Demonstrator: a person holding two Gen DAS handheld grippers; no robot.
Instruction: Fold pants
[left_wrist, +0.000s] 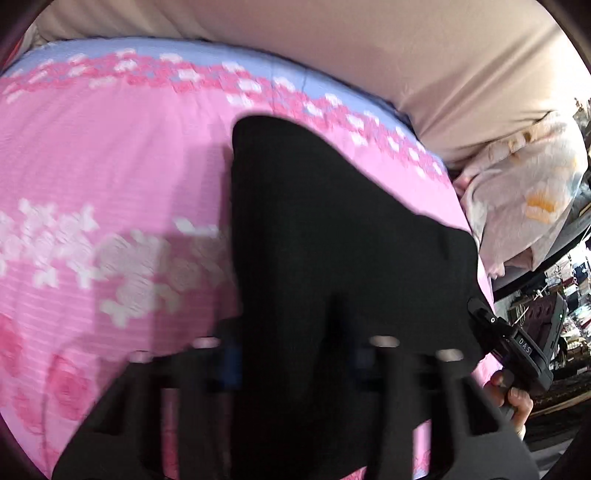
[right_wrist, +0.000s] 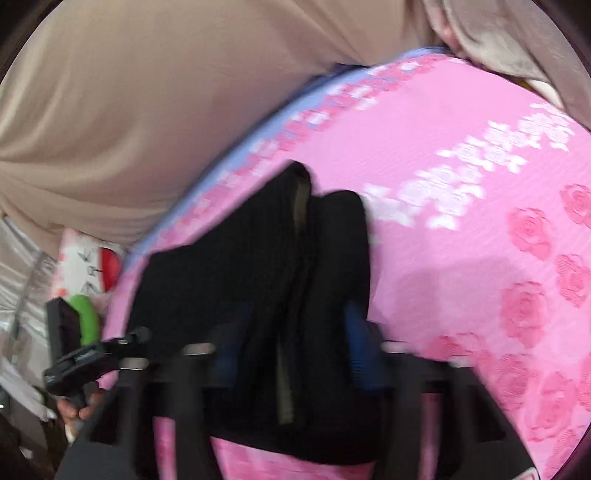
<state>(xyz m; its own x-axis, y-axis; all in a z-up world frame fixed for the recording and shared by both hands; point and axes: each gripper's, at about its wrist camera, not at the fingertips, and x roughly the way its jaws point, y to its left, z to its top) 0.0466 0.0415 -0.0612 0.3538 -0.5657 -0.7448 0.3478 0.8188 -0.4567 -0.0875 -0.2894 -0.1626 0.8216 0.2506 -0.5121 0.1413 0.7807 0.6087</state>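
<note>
Pink bedspread (left_wrist: 110, 166) beneath, both claws angle down gripping black pants (left_wrist: 314, 221).

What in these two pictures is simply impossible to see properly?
- Left tongs: the tips, left wrist view, buried in the black pants.
- Right tongs: grip unclear, right wrist view, motion blur.
- Number of pants folds: dark cloth shows no layers.
- Pink bedspread: its pattern is smeared.

Both wrist views are evenly and brightly lit, with soft grey shadows falling on the pink bedspread (left_wrist: 110, 166). Motion blur smears the floral pattern and the near gripper parts. The black pants (right_wrist: 258, 277) show almost no detail. Fisheye distortion bends the edges, and the corners are dark.
</note>
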